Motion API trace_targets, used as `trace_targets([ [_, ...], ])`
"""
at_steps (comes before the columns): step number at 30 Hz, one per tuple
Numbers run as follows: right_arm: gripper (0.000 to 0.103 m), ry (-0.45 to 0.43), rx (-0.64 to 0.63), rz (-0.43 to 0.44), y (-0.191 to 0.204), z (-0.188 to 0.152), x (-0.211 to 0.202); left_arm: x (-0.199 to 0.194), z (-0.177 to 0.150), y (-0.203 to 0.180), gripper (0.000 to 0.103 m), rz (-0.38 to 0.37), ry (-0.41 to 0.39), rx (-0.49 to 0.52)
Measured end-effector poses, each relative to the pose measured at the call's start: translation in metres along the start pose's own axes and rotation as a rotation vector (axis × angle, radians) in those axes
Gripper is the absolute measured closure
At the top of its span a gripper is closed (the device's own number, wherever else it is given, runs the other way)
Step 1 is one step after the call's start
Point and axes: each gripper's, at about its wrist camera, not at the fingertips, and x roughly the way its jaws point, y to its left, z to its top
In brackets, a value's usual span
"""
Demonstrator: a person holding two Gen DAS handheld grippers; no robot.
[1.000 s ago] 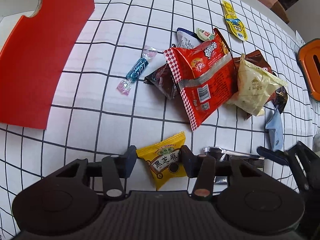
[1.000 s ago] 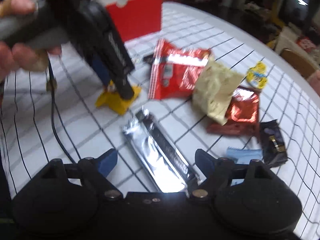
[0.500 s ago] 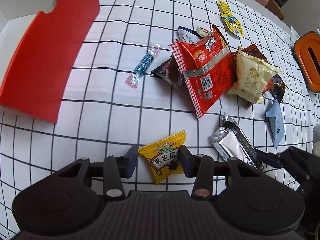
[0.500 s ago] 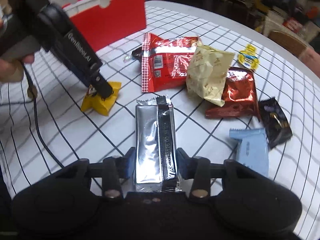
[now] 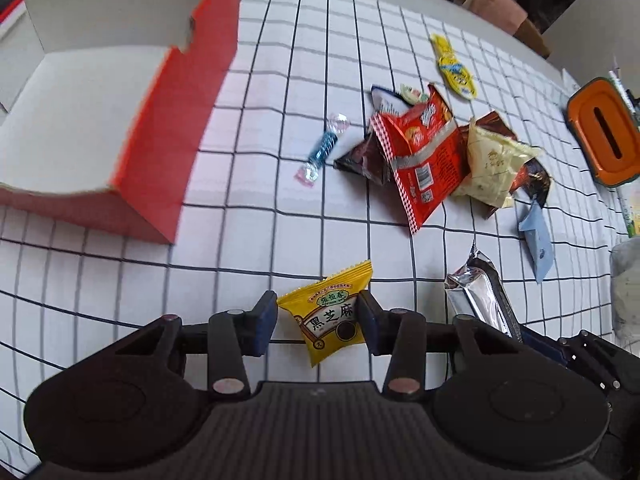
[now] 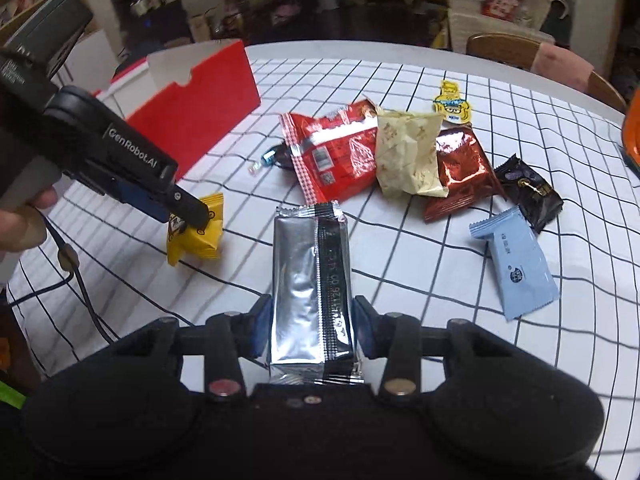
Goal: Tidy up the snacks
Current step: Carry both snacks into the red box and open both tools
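Each gripper (image 5: 318, 322) had a matte black body with two round housings flanking a ribbed centre plate. Black link arms ran forward from it, each fixed by silver or copper-toned pivot screws. The fingers ended in dark blue pads (image 5: 266, 322). The right gripper (image 6: 312, 326) matched this build, with small screws on its centre edge. Seen from the right wrist, the left gripper (image 6: 188, 216) bore white "GenRobot.AI" lettering on its side, a grey handle, and a black cable (image 6: 86, 304) with a round ferrule. A hand (image 6: 22, 220) showed at the frame edge.

Yellow packet (image 5: 330, 312); silver wrapper (image 6: 312, 284); possibly red box (image 5: 168, 152).
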Motion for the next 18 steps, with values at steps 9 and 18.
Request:
trace_targets([
  [9, 0.061, -0.066, 0.049, -0.032, 0.039, 0.026, -0.027, -0.052, 0.007, 0.028, 0.06, -0.045, -0.06, 0.06],
  [18, 0.061, -0.115, 0.042, -0.047, 0.089, 0.074, -0.032, -0.101, 0.029, 0.065, 0.06, -0.047, -0.14, 0.132],
])
